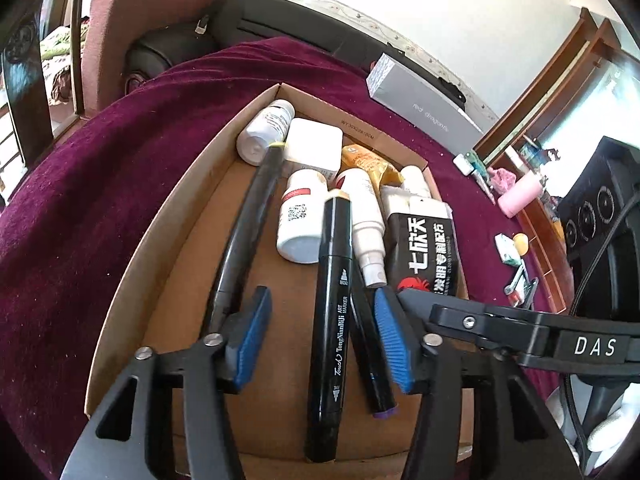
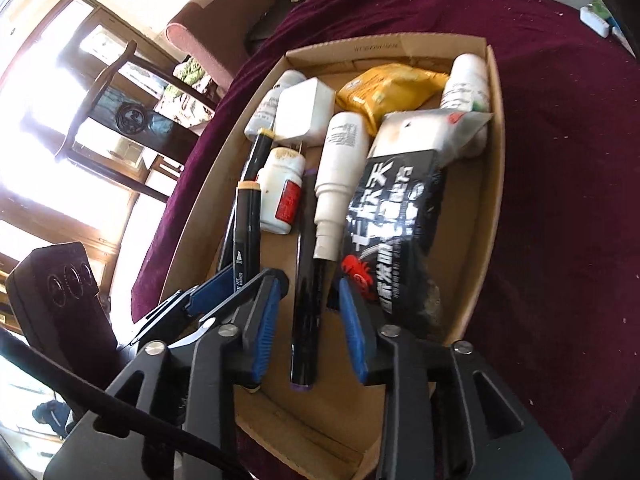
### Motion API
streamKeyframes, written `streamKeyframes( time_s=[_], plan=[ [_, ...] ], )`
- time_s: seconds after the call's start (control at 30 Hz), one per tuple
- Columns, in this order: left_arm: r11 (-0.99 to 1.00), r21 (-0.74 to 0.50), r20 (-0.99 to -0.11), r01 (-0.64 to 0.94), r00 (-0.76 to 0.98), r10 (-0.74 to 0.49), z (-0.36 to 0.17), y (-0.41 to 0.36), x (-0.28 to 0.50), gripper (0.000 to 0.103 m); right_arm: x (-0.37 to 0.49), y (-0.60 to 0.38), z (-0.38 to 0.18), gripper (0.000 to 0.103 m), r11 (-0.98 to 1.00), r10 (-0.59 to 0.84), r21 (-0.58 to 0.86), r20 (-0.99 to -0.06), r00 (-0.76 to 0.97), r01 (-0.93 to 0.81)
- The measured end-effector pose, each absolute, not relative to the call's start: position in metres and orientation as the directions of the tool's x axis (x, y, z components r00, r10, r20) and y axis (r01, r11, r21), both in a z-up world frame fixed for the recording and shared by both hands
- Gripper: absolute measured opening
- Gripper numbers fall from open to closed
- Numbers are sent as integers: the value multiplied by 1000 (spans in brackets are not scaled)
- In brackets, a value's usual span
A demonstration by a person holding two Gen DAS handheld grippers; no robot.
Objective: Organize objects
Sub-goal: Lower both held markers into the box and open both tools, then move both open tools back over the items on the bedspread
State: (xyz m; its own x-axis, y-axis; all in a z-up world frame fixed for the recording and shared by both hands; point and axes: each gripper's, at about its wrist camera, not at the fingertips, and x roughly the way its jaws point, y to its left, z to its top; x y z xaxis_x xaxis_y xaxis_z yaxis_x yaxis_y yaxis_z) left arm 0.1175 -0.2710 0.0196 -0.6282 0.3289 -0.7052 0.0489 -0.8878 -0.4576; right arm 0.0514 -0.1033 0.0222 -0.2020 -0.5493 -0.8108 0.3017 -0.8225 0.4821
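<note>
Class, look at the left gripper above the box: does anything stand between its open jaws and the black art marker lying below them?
Nothing visible does: the left gripper straddles the art marker with clear gaps either side.

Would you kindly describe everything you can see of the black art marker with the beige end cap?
The black art marker is a long, glossy, plastic-looking pen with a beige end cap, white printed lettering and nib symbols. It lies flat on the floor of the cardboard box, between the open pads of the left gripper, untouched by them. A purple-capped marker lies against its side; its beige end meets a white pill bottle.
</note>
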Motion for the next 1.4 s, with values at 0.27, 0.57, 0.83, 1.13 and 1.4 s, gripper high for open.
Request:
streamKeyframes(
  time_s=[0.27, 0.57, 0.83, 1.13, 1.4],
  plan=[
    [-848, -527, -634, 62, -693, 343, 37, -276, 129, 51, 58, -81, 32, 40, -805, -587, 522, -771, -248, 282],
    [-934, -358, -598, 5, -769, 225, 78, -241, 146, 61, 67, -46, 38, 43, -788, -616, 564, -734, -286, 246],
    [-959, -254, -596, -126, -760, 258, 101, -182, 149, 61, 77, 3, 44, 47, -792, -606, 580, -705, -369, 193],
    [-955, -139, -659, -261, -696, 286, 98, -96, 140, 61, 91, 96, 46, 49, -807, -542, 586, -685, -486, 74],
    [-940, -46, -729, -337, -632, 262, 78, -31, 124, 61, 97, 171, 53, 55, -806, -474, 591, -662, -580, -15]
  ],
)
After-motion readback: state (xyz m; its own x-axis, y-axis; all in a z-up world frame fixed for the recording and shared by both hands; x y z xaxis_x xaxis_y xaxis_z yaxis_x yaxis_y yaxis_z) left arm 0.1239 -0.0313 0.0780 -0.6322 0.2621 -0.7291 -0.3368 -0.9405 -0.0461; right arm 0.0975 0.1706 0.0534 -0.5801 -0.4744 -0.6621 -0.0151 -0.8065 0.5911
